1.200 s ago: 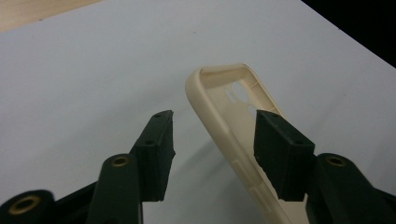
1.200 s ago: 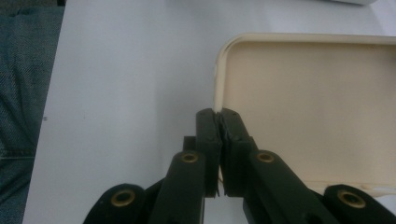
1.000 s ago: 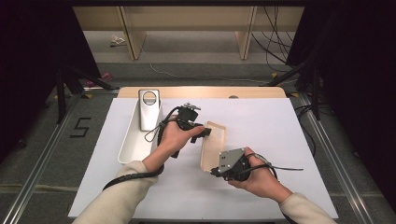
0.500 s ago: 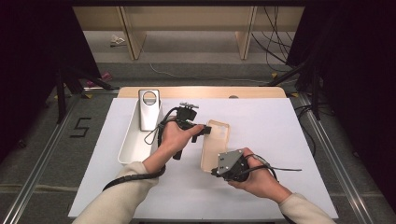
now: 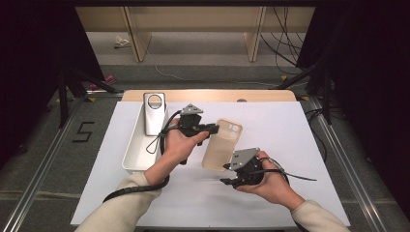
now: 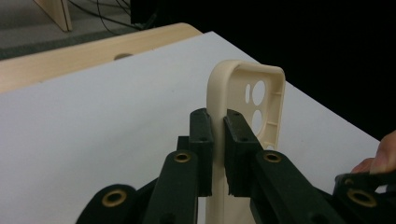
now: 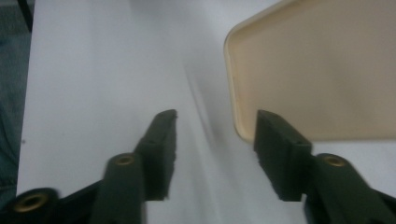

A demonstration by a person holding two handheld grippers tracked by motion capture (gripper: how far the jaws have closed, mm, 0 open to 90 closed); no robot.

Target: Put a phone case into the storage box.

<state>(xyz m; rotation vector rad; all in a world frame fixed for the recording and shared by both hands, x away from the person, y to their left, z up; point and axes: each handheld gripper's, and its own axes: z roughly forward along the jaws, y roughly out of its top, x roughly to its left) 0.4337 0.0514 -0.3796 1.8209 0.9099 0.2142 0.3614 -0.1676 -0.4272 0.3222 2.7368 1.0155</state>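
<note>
Beige, thin and flexible-looking, the phone case [image 6: 243, 107] stands pinched by one side wall between the left gripper [image 6: 218, 154] jaws, lifted off the white table [image 5: 290, 125]. The right gripper [image 7: 212, 149] gapes wide just beside the case's rounded lower corner, holding nothing. Likely next: grip that corner. Beyond the left hand, a phone [image 5: 154, 112] lies in a white tray [image 5: 131, 157].

Phone case [image 5: 222, 143] — pale beige, plain, no pattern. Left gripper [image 6: 217, 140] and right gripper [image 7: 212, 140] — black jaws with brass-coloured rivets; each topped by a grey plate. Table sheet [image 5: 290, 125] — white; wooden edge beyond, light tan. Tray [image 5: 133, 154] — white. Phone [image 5: 154, 112] in tray — silver-grey. Sleeves [image 5: 121, 212] — cream.
</note>
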